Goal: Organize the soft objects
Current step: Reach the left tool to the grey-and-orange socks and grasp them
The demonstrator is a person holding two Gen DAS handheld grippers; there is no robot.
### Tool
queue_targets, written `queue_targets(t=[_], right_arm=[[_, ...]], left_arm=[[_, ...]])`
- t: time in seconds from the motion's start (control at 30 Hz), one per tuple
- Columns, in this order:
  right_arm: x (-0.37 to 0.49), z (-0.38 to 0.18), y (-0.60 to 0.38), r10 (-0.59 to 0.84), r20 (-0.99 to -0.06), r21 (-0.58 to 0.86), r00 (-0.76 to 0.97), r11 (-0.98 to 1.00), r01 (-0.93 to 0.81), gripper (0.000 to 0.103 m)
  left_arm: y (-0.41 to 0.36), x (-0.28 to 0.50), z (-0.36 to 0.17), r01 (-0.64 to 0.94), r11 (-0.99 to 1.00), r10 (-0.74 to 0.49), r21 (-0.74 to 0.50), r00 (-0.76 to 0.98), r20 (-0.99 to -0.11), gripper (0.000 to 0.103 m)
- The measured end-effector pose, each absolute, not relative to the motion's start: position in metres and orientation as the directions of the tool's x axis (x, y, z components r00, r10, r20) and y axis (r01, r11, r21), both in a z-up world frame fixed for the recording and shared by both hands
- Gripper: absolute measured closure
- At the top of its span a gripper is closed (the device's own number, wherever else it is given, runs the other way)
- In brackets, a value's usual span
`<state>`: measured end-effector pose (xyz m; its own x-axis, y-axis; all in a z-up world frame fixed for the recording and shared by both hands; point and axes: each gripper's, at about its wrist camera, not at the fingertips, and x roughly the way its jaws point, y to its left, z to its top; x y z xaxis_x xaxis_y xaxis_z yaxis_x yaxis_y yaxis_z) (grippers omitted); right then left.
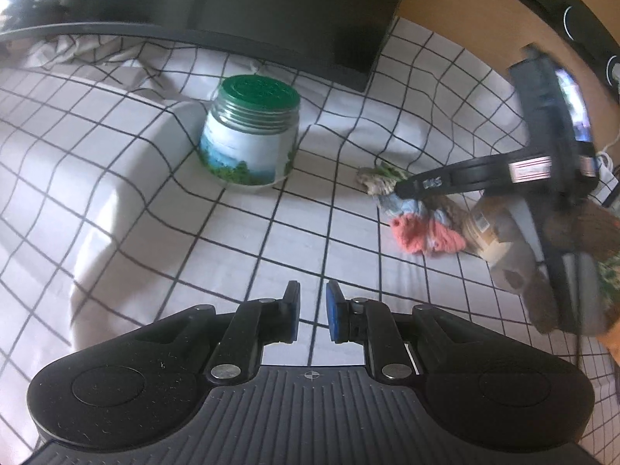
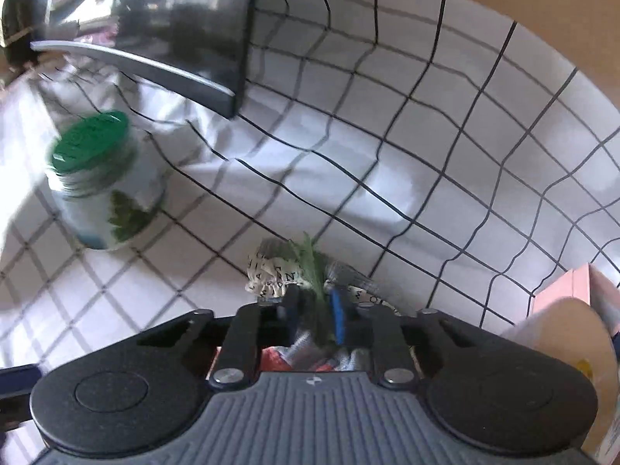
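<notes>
The right tongs are seen pinched on a soft bundle of pink, pale-blue and lettered fabric with a green sprig poking up between the pads. The left tongs are nearly pressed together with nothing between them, poised over bare checked cloth near the bundle.

The bundle lies on the cloth-covered bench, to the right of a green-lidded jar and well apart from it.

Risks, as judged from here:
- Only the top of the bundle appears to be caught. If mostly the sprig and a thin fold are gripped, the rest could slip free on lifting.
- The loose cloth may be snagged and dragged along, which would disturb the jar.
- A beige roll-like item lies touching the bundle on its right and could be pulled or knocked.

Differences between views:
- From the left wrist view, the whole bundle, its pink end and the right tool's finger pressing down on it are shown from the side.
- From the right wrist view, only the bundle's top is shown; printed lettering and the sprig are clear, and a pink box at the right edge is visible only here.
- The jar is blurred in the right view, sharp in the left.
</notes>
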<state>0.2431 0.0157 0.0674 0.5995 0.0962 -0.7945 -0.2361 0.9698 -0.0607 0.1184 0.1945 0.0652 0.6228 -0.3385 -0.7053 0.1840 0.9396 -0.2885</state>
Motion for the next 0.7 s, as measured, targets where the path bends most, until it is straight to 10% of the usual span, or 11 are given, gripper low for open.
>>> queue_targets(t=[0.7], right_arm=[[0.096,0.095,-0.066,0.086,-0.734,-0.080,0.674,0.974,-0.211,0.100]], left_arm=[[0.078,0.179,0.079,0.376,0.876,-0.477,-0.304,0.573,-0.666,0.084]])
